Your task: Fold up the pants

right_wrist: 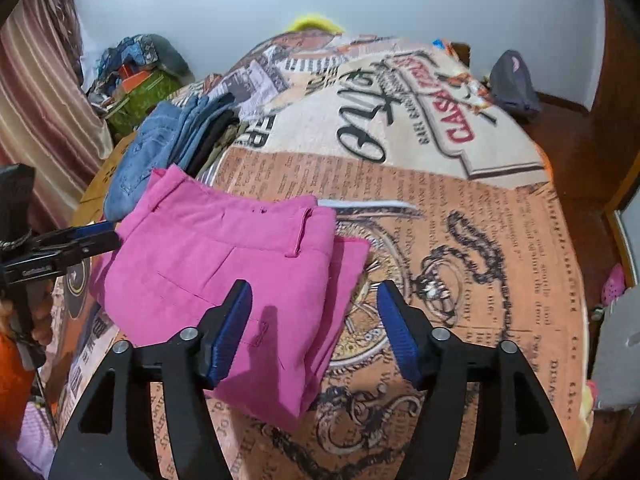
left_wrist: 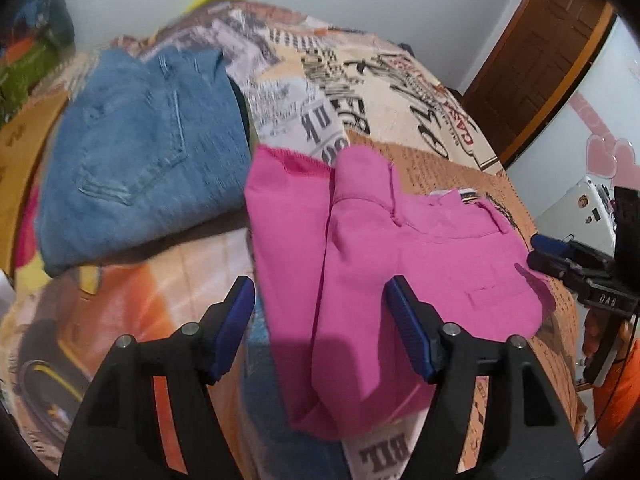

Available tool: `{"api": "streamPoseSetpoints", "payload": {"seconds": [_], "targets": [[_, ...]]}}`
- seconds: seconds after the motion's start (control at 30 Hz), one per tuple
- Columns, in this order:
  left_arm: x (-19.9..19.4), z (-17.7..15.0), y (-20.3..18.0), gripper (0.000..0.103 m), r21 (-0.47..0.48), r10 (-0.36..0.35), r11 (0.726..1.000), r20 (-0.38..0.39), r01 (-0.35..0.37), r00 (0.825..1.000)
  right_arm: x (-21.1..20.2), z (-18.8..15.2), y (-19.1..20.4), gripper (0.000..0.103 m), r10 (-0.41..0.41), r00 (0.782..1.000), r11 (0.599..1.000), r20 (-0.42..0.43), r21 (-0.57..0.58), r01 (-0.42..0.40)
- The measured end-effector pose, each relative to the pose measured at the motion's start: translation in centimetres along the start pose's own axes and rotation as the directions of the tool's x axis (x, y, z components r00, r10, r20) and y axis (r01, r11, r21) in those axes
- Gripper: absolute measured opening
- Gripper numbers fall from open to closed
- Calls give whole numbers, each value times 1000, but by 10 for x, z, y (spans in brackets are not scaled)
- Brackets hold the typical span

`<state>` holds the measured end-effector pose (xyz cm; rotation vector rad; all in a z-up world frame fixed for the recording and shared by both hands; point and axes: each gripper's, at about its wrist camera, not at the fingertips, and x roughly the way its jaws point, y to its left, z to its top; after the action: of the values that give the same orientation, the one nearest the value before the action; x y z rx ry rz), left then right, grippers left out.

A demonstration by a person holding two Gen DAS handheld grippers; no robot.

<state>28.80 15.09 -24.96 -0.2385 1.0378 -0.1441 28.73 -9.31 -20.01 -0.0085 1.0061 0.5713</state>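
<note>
Fingers (left_wrist: 236,324) of left gripper (left_wrist: 320,320) spread wide, blue pads holding nothing; fingers (right_wrist: 230,332) of right gripper (right_wrist: 314,324) likewise wide apart and empty, poised above the cloth.

Pink pants (left_wrist: 372,264), folded into a compact stack, flat on printed bedspread (left_wrist: 384,92); in left wrist view centred between the two left fingers and reaching toward 12 and 3 o'clock, hem edge at upper left, waistband with belt loop toward 2 o'clock. Same pink pants (right_wrist: 224,272) in right wrist view at 9 to 10 o'clock of centre, waistband along the upper edge, lower corner running under the left-hand finger of that gripper.

Right gripper (left_wrist: 560,256) seen from the left wrist at 3 o'clock, just beside the pants' right edge; whether touching, cannot tell. Left gripper (right_wrist: 80,240) seen from the right wrist at 9 o'clock, tips close to the pants' left edge.

Folded blue jeans (left_wrist: 144,160) at 10 o'clock in left wrist view, just beside the pink stack; in right wrist view, pile of folded jeans (right_wrist: 168,144) at 10 o'clock beyond the pink waistband, darker garments stacked under it.

Bedspread (right_wrist: 460,240) with newspaper-style lettering and clock motifs, filling the right half of right wrist view.

Wooden door (left_wrist: 540,60) at 2 o'clock in left wrist view; striped curtain (right_wrist: 40,100) at 9 to 10 o'clock and heap of clothes (right_wrist: 140,68) at 11 o'clock in right wrist view.
</note>
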Motion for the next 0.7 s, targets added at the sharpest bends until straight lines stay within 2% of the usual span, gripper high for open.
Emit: {"api": "streamPoseSetpoints", "payload": {"seconds": [0.23,0.4,0.53,0.63,0.67,0.7], "targets": [[15,-1,1,70,-5,-34,999,-20,34,999,32,-3,-7,62,43,996,999,-76,24,-41],[25,4,2,70,-29,-79,997,-51,78,996,50,2,-16,62,112,987,991,-112,86,-102],[30,4,-3,69,-14,-69,998,-42,68,997,57,6,-19,62,123,985,989,-122,98,-112],[28,4,-3,60,-11,-66,998,-32,66,997,57,6,-17,49,130,984,989,-121,83,-121],[26,3,-4,58,-7,-61,998,-27,61,998,55,7,-15,41,142,983,988,-119,74,-134],[24,3,-5,53,0,-56,998,-24,56,998,54,8,-13,37,146,982,988,-118,66,-139]]}}
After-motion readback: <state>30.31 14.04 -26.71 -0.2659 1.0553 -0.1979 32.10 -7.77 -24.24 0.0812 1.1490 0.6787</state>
